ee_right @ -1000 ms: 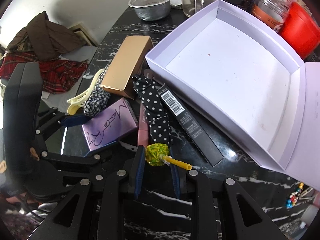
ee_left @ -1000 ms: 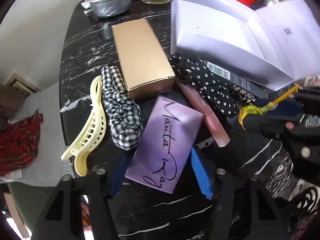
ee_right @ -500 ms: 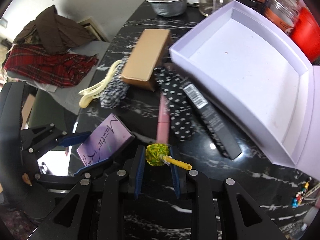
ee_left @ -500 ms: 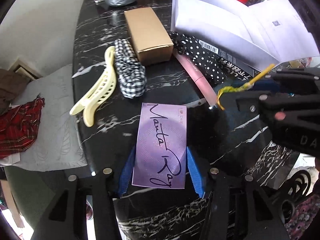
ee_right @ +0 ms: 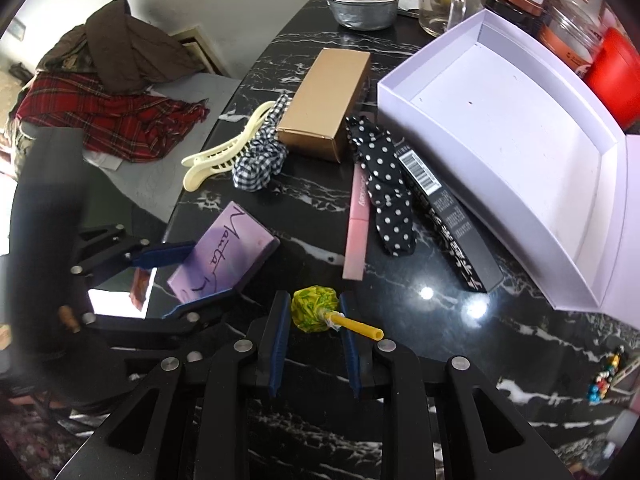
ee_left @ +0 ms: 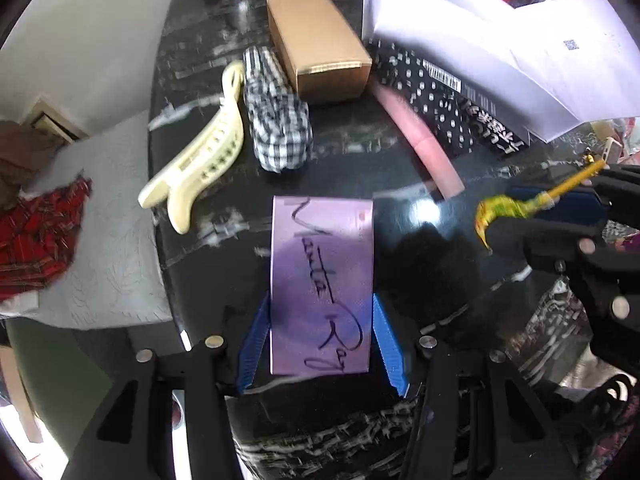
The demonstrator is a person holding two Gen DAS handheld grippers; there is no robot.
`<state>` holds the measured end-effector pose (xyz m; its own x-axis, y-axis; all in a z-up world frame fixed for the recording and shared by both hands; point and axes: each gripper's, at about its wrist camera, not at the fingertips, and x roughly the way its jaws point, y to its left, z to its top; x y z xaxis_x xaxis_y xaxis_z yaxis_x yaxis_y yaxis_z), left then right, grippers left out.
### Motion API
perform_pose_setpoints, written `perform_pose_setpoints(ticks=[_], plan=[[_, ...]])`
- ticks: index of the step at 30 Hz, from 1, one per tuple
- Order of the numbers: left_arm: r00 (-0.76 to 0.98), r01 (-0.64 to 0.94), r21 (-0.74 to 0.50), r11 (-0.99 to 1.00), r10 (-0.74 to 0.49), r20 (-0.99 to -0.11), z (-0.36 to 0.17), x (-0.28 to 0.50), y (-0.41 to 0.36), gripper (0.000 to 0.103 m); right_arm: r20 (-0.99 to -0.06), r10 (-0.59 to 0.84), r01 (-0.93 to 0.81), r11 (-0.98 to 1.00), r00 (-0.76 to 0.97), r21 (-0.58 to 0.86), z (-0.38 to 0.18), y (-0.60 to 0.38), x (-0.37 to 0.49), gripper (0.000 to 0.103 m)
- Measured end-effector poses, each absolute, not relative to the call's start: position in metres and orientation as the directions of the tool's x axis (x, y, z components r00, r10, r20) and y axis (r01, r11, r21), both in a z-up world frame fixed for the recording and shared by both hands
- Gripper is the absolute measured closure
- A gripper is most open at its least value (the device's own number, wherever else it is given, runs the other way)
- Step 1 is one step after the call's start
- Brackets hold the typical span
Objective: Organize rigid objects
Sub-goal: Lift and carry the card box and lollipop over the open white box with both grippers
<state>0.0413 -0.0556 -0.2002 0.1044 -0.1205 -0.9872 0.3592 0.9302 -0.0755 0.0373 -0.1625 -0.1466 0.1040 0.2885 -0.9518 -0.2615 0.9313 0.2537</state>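
My left gripper (ee_left: 322,344) has pulled the purple box (ee_left: 322,280) clear of the pile it sat in a second ago; its jaws have just been closing and now clamp the box's long sides, held off the black marble table (ee_right: 400,420). My right gripper (ee_right: 314,334) stays pinched on the yellow-green lollipop (ee_right: 316,310), stick poking out past the right finger. Beyond my fingertips lie the cream hair claw (ee_left: 200,164), checked scrunchie (ee_left: 278,120), gold box (ee_left: 320,48) and pink tube (ee_right: 357,236); the white tray (ee_right: 516,184) sits far right, with bare marble just ahead of both grippers
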Motion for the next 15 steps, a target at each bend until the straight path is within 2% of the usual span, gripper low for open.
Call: perform_pose_setpoints(ticks=[4, 8, 15], plan=[[0.142, 0.386, -0.005, 0.922, -0.065, -0.988, -0.203, 0.044, -0.066, 0.052, -0.955, 0.278, -0.248, 0.937, 0.104, 0.246, -0.147, -0.166, 0.033, 0.078], [0.162, 0.382, -0.049, 0.923, -0.12, -0.979, -0.199, 0.046, -0.067, 0.053, -0.958, 0.269, -0.234, 0.942, 0.101, 0.24, -0.148, -0.17, 0.034, 0.078], [0.167, 0.38, -0.071, 0.922, -0.144, -0.975, -0.177, 0.045, -0.068, 0.053, -0.958, 0.264, -0.219, 0.947, 0.11, 0.235, -0.144, -0.176, 0.036, 0.078]])
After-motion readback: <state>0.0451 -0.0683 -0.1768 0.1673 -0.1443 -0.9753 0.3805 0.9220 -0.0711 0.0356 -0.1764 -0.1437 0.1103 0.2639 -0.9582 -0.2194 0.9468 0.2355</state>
